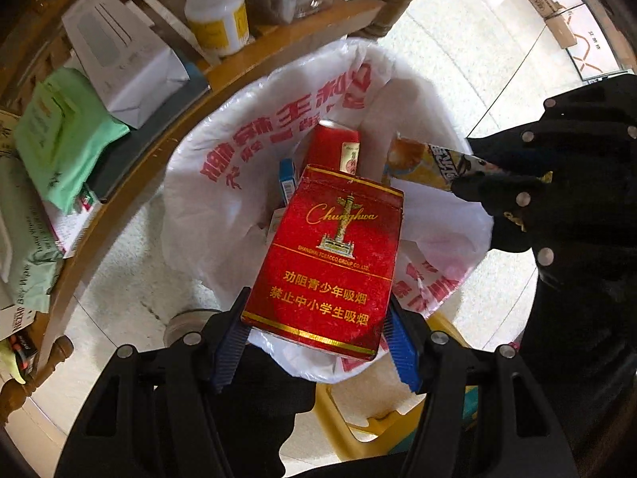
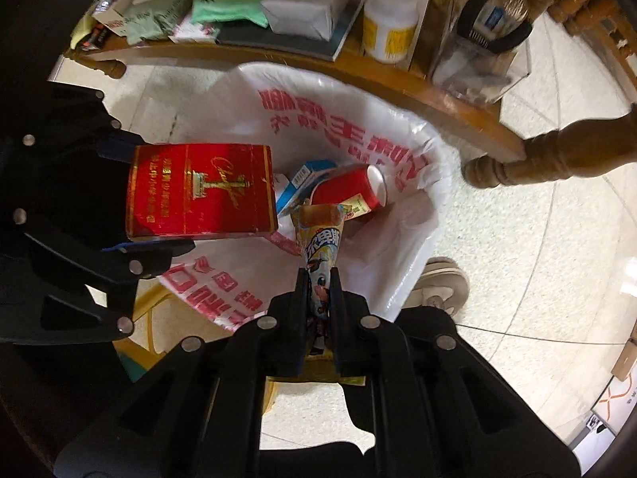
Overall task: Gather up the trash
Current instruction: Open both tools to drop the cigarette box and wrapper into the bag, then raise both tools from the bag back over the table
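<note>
Red cigarette pack (image 1: pixel 324 263) is pinched by the left tool (image 1: pixel 318 336) above the white bin bag (image 1: pixel 239 127). An ice-cream wrapper (image 2: pixel 320 255) is clamped by the right tool (image 2: pixel 318 290) over the same bag, where a red can (image 2: pixel 350 191) and blue box (image 2: pixel 304 177) lie.

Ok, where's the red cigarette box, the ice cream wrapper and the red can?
red cigarette box (image 1: pixel 326 263), left wrist view, middle of its front face.
ice cream wrapper (image 2: pixel 320 235), right wrist view, its printed cone body.
red can (image 2: pixel 346 189), right wrist view, its side.
</note>
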Demonstrator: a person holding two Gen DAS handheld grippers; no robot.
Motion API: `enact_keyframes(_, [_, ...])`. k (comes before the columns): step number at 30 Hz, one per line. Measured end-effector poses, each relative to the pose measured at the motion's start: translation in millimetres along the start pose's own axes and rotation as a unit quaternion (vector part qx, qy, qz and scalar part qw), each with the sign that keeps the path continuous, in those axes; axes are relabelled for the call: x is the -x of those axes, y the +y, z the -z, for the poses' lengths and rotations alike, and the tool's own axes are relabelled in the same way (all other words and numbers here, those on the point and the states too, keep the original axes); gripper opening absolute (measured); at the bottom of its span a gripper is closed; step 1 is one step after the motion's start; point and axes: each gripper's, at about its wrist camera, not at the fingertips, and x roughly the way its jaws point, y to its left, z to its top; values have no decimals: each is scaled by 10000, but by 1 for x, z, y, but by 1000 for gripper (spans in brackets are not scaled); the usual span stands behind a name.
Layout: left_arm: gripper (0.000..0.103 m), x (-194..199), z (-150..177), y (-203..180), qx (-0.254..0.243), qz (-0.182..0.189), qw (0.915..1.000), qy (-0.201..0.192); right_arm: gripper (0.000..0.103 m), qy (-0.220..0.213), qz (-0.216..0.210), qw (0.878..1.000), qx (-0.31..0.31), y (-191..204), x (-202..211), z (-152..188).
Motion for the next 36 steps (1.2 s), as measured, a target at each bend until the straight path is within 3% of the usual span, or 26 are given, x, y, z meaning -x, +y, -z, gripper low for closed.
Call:
enact_keyframes(8, [61,-26,-13,13,263,341,9984,369,14,57,-324,9991,-252,-14,-18,-15])
enact_keyframes(10, [62,-31,-15,15,368,407,9972,511,38,60,-415,9985,-350,-18,-18,-18])
enact_keyframes(11, [63,-34,-15,16,380,424,9970,528,57,1,-374,9986,-383,-20,-17,-19])
enact_keyframes(12, [67,-35,-16,16,381,348,9972,538,60,-38,-316,9987,-389,-19,-17,-20])
enact_keyframes(25, [75,-23,-4,14,511,-70,9979,379,60,-117,-261,9989,-360,-18,-7,-18])
enact_keyframes(28, [75,-4,9,8,656,-297,9972,196,61,-316,-347,9984,-308,-11,20,-7])
enact_keyframes(31, [78,28,29,-1,836,-268,9961,-65,73,-690,-503,9962,-149,0,62,14])
enact_keyframes(36, [82,114,65,-21,950,-280,9936,-536,81,-1242,-519,9894,547,15,150,44])
